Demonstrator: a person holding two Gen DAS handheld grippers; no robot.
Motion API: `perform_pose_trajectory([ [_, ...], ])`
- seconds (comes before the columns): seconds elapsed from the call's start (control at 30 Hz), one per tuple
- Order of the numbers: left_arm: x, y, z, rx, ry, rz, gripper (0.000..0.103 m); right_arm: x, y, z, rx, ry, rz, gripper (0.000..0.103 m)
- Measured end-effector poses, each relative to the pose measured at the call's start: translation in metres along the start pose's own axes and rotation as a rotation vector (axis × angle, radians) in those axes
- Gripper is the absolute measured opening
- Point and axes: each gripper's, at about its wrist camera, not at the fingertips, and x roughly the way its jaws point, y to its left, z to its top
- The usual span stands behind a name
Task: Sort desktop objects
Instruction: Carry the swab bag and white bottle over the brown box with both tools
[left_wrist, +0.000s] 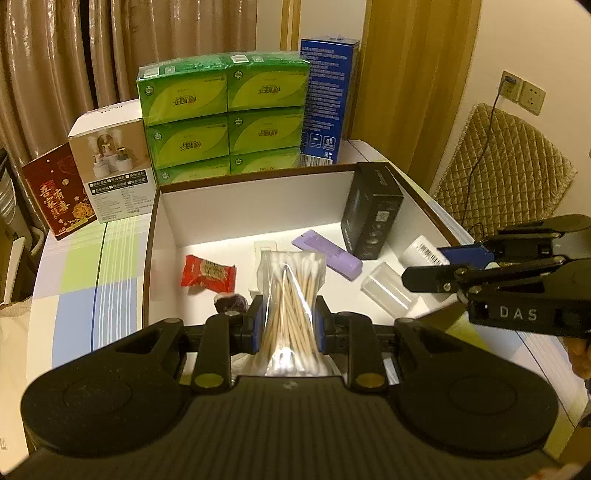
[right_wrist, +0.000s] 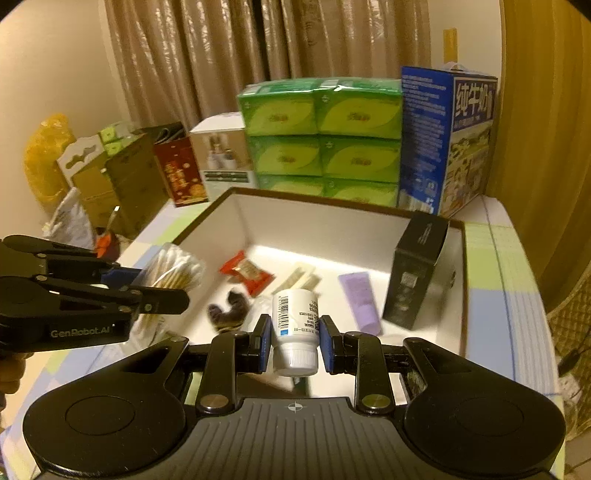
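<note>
Left tool (left_wrist: 288, 325): nearest the left wrist camera, its blue pads clamped on a clear bag of cotton swabs (left_wrist: 291, 295), held upright above the near edge of the white tray (left_wrist: 258, 195).
Right tool (right_wrist: 295, 338): closed around a white bottle (right_wrist: 295, 328) with a barcode label, cap toward the camera, held over the tray's near side.
Tray floor, near part: a dark wrapped sweet (left_wrist: 231, 302) just in front of the left tool; a red snack packet (left_wrist: 208, 275) beside it; a clear plastic case (left_wrist: 386, 288) to the right.
Tray floor, farther in: a purple tube (left_wrist: 327, 255) lying flat, next to a black box (left_wrist: 371, 212) standing upright against the right wall.
Counter (left_wrist: 81, 266): covered by a checked cloth in green, blue and white.
Behind the tray: a red gift box (left_wrist: 55, 195), a white product box (left_wrist: 114, 173), a stacked pack of green tissue boxes (left_wrist: 225, 114) and a tall blue carton (left_wrist: 327, 99).
Backdrop: beige curtains (left_wrist: 55, 55).
</note>
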Motion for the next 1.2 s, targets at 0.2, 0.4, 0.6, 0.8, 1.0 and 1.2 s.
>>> perform_pose_trajectory([
  [0.2,0.030,0.014,0.018,-0.009,0.032,0.015,0.022,0.025,-0.019,0.014,0.030,0.029,-0.031,0.024],
  [0.4,0.060,0.025,0.030,0.001,0.071,0.028,0.022,0.054,-0.034,0.015,0.095,0.078,-0.031,0.024],
  [0.6,0.093,0.035,0.037,-0.017,0.127,0.030,0.022,0.085,-0.033,0.015,0.106,0.124,-0.051,0.024],
  [0.8,0.122,0.040,0.041,-0.007,0.171,0.049,0.022,0.117,-0.030,0.019,0.117,0.178,-0.086,0.024],
  [1.0,0.141,0.043,0.043,0.008,0.200,0.060,0.022,0.138,-0.033,0.023,0.134,0.209,-0.106,0.024],
  [1.2,0.154,0.047,0.044,0.006,0.219,0.062,0.022,0.149,-0.033,0.029,0.100,0.212,-0.110,0.024],
])
